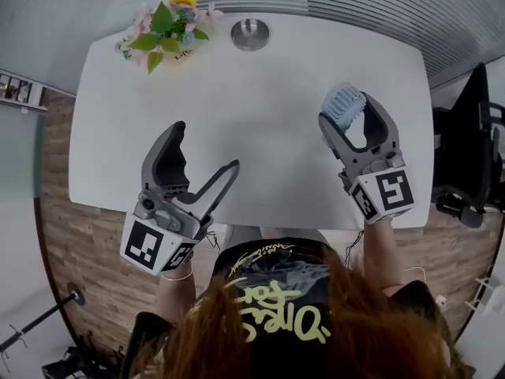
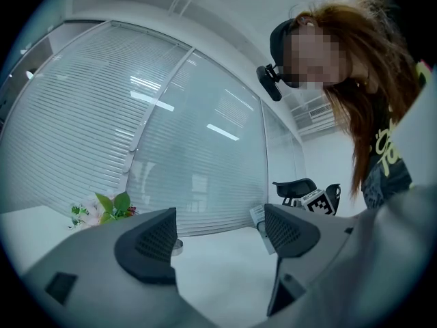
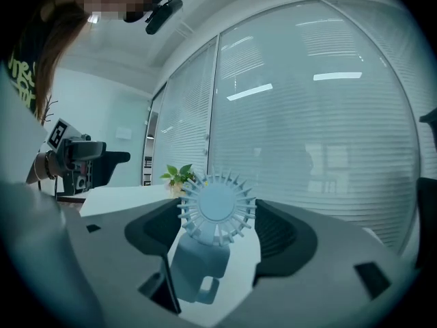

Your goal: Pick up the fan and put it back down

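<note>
Right gripper view: right hand-held gripper (image 3: 218, 225) pinches the fan (image 3: 217, 205) by its ribbed head; left hand-held gripper (image 2: 222, 240) gapes empty. Light, brittle plastic, likely; squeeze gently.

Middle of desk (image 1: 260, 129) open, wide lane between left hand-held gripper (image 1: 206, 148) and right hand-held gripper (image 1: 353, 117). Far edge: flowers (image 1: 166, 28) left, metal dish (image 1: 250, 34) centre. Right jaws' gap filled by fan (image 1: 345, 101); left jaws apart, gap free.

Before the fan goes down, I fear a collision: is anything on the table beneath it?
Nothing visible. The fan sits in the right gripper's jaws over bare table; the flowers and metal dish lie at the far edge.
</note>
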A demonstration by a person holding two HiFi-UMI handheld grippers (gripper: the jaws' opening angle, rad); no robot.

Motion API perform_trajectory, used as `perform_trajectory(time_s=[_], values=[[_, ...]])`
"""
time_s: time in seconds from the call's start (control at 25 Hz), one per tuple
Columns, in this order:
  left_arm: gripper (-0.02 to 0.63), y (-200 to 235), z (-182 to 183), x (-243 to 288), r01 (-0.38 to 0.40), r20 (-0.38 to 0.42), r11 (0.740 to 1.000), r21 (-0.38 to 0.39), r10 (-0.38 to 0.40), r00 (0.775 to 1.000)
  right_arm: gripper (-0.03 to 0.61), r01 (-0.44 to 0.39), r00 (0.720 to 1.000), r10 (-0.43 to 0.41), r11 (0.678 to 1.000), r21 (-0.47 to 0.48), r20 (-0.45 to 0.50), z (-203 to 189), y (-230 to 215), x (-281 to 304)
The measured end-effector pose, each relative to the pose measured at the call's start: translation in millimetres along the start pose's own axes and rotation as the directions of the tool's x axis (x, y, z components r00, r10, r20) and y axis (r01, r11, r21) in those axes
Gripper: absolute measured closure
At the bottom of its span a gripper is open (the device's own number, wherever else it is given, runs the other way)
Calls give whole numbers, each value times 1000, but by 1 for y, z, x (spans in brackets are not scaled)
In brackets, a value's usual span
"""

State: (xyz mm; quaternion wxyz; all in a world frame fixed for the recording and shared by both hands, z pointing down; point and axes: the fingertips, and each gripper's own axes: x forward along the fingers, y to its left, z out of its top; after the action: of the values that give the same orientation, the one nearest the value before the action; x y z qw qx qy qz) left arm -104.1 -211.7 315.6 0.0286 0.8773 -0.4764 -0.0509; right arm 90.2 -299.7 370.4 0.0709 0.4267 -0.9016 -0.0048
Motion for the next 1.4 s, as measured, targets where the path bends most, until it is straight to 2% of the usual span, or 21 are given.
perform_trajectory(time_s=[0.32,0.6,1.0,1.4], values=[[215,13,-9,-11,-25,-23,1000,-15,25,999,236,-34,992,33,999,-3,-120,-48,12,34],[215,25,-11,-22,-60,-31,998,-20,60,998,238,-40,983,42,999,14,-178,-72,18,59],[215,40,-13,-35,-114,-46,993,-16,113,993,238,-75,967,72,997,-1,-245,-99,30,90],[215,50,-15,-39,-132,-56,991,-14,131,990,236,-77,957,77,997,10,-280,-115,31,119]])
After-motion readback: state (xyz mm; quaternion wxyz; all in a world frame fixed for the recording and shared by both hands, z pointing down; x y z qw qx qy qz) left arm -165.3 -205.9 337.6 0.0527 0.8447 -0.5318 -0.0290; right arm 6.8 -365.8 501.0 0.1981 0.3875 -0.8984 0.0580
